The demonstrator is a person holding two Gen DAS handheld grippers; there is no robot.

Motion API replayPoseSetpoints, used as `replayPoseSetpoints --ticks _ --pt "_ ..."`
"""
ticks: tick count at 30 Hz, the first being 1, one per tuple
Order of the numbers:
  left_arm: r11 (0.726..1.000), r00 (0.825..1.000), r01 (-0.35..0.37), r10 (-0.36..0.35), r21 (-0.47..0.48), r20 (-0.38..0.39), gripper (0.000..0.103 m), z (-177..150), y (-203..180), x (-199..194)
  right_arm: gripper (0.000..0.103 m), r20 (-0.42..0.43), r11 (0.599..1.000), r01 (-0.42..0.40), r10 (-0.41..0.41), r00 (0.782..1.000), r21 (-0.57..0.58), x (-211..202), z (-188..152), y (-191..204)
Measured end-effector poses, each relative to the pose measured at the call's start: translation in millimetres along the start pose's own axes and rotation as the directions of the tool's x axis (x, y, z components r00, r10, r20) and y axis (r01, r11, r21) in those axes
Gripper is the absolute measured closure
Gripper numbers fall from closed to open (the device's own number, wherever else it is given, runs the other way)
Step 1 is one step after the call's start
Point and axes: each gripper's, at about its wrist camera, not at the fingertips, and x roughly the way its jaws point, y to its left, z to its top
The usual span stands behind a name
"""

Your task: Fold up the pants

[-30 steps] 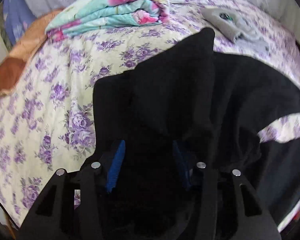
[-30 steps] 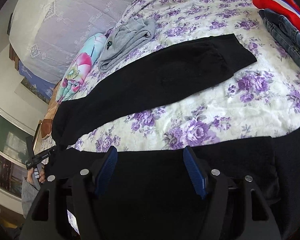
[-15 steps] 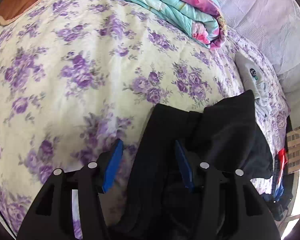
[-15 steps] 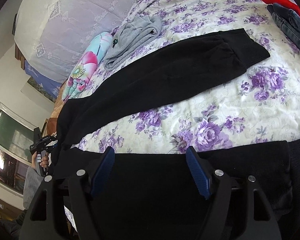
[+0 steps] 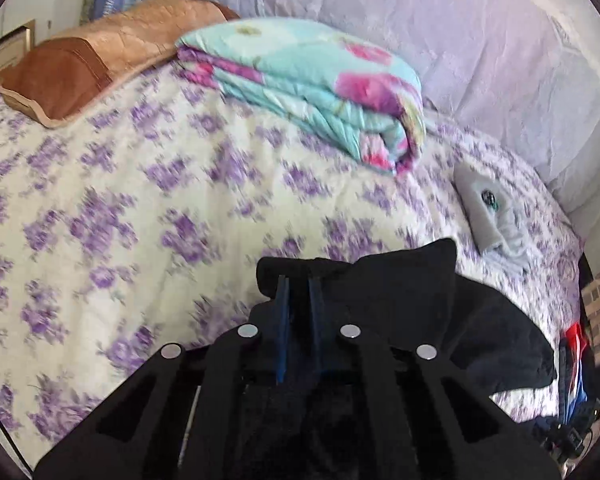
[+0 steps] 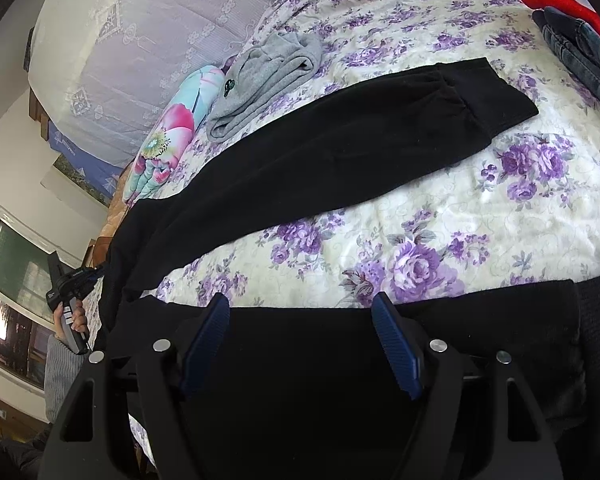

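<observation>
left tongs (image 5: pixel 299 280) just clamped black pants (image 5: pixel 400 292)

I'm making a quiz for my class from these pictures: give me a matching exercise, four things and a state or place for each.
Things:
1. left gripper
2. right gripper
3. grey garment
4. floral quilt

States or places:
A. fingers wide apart above black cloth
B. folded in a thick stack near the brown pillow
C. shut on an edge of the black pants
D. folded, lying beyond the far pant leg

Pairs: 1-C, 2-A, 3-D, 4-B
</observation>
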Motion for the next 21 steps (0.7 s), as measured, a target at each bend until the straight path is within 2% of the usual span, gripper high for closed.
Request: replayPoseSetpoints --ticks 3,5,6,7,9,10,12,13,14,16,18,21 --pt "0.996 0.994 -0.073 0.077 -0.048 0.081 0.098 30.4 10.7 -24.0 0.029 0.006 1.000 -0.001 0.001 1.000 0.000 -0.2 0.0 -0.1" --pt "0.990 0.984 -0.142 0.142 -0.014 0.107 0.096 45.5 7.3 -24.0 0.029 0.011 1.000 -0.003 0.002 1.000 0.001 -0.1 -0.3 -0.5" --pt "0.982 0.977 -0.191 0.189 0.009 0.100 0.096 48.9 4.9 -17.5 0.029 0.013 1.000 -0.004 0.004 1.000 0.001 -0.3 -0.4 -0.7" --pt "0.969 0.967 -0.245 0.242 0.036 0.082 0.091 49.6 2.9 -8.6 0.029 0.015 1.000 -0.006 0.006 1.000 0.001 -0.4 -0.2 -0.8" --pt "0.962 0.966 -0.259 0.259 0.083 0.010 0.036 46.6 4.5 5.5 0.029 0.016 1.000 -0.011 0.011 1.000 0.002 -1.0 -0.4 -1.1" --pt "0.964 0.968 -0.252 0.253 0.083 0.004 0.023 42.2 6.1 5.8 0.029 0.016 1.000 -0.014 0.014 1.000 0.002 -1.6 -0.5 -1.3" --pt "0.956 0.959 -0.282 0.279 0.077 0.046 0.023 32.2 14.2 -4.9 0.029 0.014 1.000 -0.020 0.020 1.000 -0.001 -2.8 -1.0 -2.0" --pt "0.957 0.959 -0.284 0.282 0.065 0.032 0.024 28.4 22.8 -10.8 0.029 0.014 1.000 -0.025 0.025 1.000 -0.001 -3.3 -1.2 -2.6" --pt "0.965 0.966 -0.260 0.260 0.038 0.007 0.024 22.8 32.3 -16.0 0.029 0.014 1.000 -0.029 0.029 0.999 0.000 -3.4 -1.4 -3.3" --pt "0.982 0.983 -0.177 0.173 -0.061 -0.067 0.025 6.9 60.3 -28.5 0.029 0.015 0.999 -0.036 0.036 0.999 0.000 -3.1 -1.9 -4.4" --pt "0.979 0.983 -0.159 0.144 -0.127 -0.117 0.029 -17.8 81.9 -42.2 0.029 0.020 0.999 -0.042 0.042 0.999 -0.004 -3.3 -3.2 -5.5" --pt "0.972 0.976 -0.160 0.130 -0.170 -0.174 0.030 -61.3 105.7 -60.1 0.028 0.026 0.999 -0.052 0.052 0.998 -0.012 -3.4 -4.6 -5.9"
